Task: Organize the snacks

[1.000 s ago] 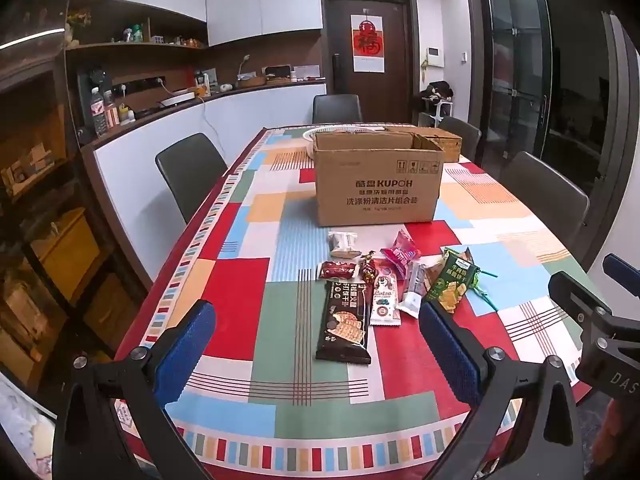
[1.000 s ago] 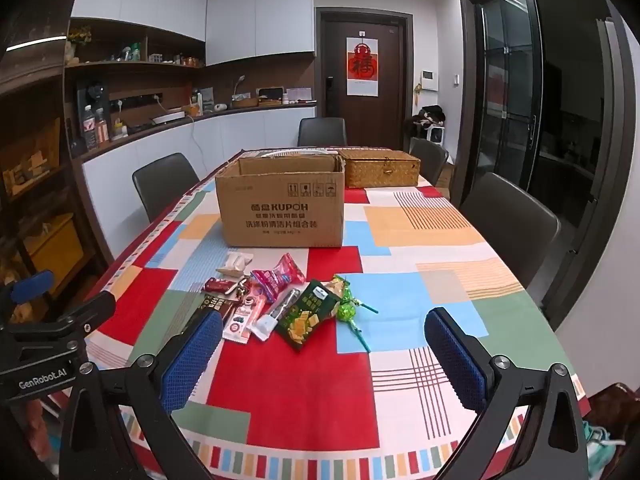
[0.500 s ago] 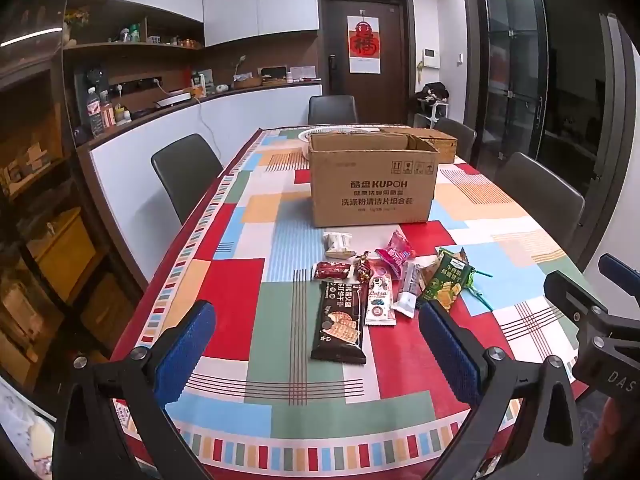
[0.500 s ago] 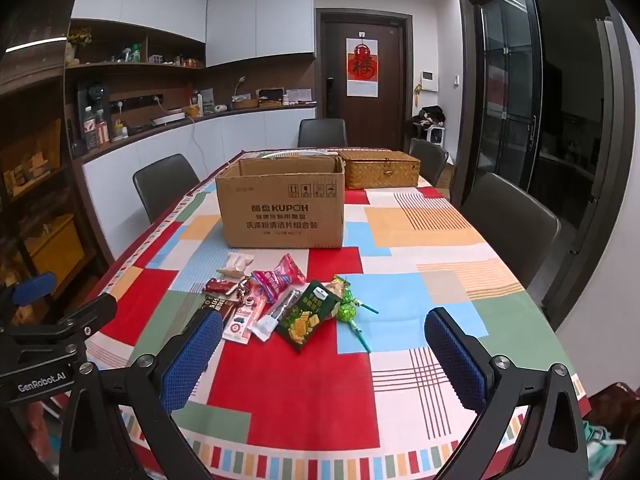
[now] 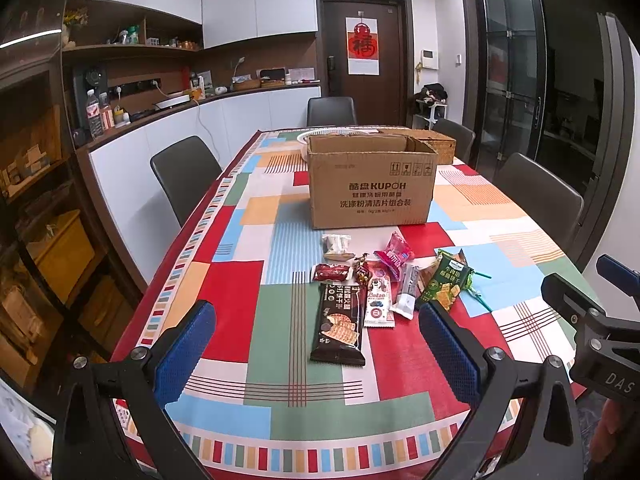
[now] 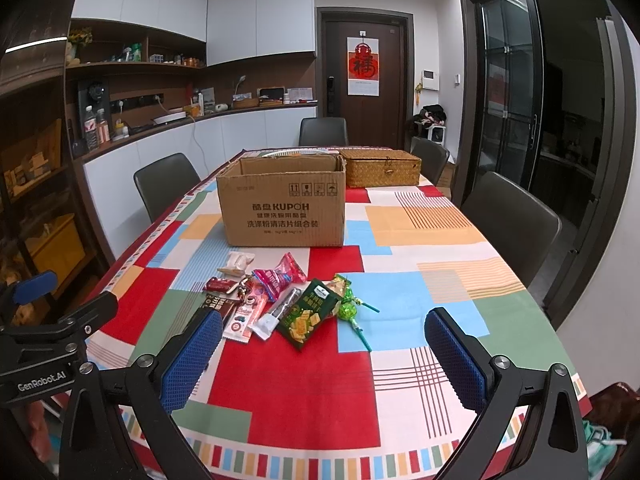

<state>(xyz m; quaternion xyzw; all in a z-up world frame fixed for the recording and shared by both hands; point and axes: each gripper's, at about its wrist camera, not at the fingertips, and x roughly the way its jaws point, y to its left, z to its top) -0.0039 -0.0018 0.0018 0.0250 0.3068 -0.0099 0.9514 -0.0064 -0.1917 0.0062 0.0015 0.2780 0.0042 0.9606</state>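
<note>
Several snack packets lie in a cluster on the patchwork tablecloth: a long black biscuit pack (image 5: 339,322), a green cracker bag (image 5: 443,286) (image 6: 310,312), a pink packet (image 6: 280,276), a white wrapped piece (image 5: 337,245) and green lollipops (image 6: 352,312). Behind them stands an open cardboard box (image 5: 370,186) (image 6: 284,204). My left gripper (image 5: 316,344) is open above the near table edge, short of the snacks. My right gripper (image 6: 324,356) hangs open too, nothing between its fingers. Each gripper shows at the edge of the other's view.
A woven lidded basket (image 6: 380,167) sits behind the box at the far right. Dark chairs (image 5: 184,176) (image 6: 516,220) line both long sides and the far end. A white counter and shelves run along the left wall.
The left gripper has drifted slightly forward toward the snacks. The right view is nearly unchanged.
</note>
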